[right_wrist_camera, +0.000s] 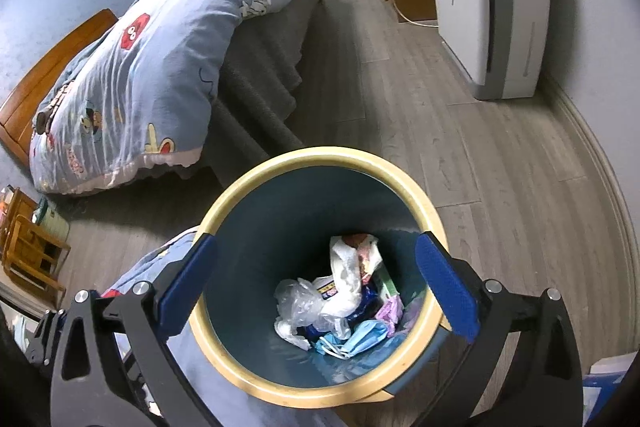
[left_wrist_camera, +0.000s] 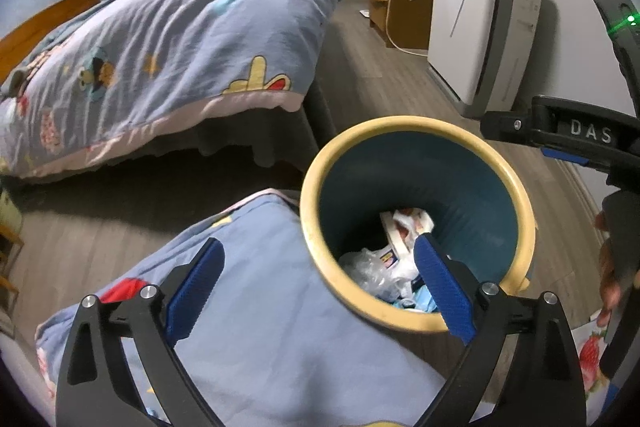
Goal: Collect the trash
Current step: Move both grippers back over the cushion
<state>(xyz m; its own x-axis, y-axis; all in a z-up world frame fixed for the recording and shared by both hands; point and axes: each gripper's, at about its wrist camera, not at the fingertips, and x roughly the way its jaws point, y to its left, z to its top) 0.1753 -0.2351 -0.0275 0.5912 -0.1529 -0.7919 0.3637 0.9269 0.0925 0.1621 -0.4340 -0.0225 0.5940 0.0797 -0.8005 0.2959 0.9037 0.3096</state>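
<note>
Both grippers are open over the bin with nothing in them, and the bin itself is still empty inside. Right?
Not quite: the bin is not empty. The right wrist view shows trash at the bottom, plastic wrappers and a blue face mask. Both the left gripper and right gripper are open, holding nothing.

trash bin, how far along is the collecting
Done: the trash bin already holds a white bag, clear plastic and a blue face mask. In hand: nothing; the left gripper and right gripper are both open and empty above the bin. Left: no loose trash shows on the floor here.
</note>
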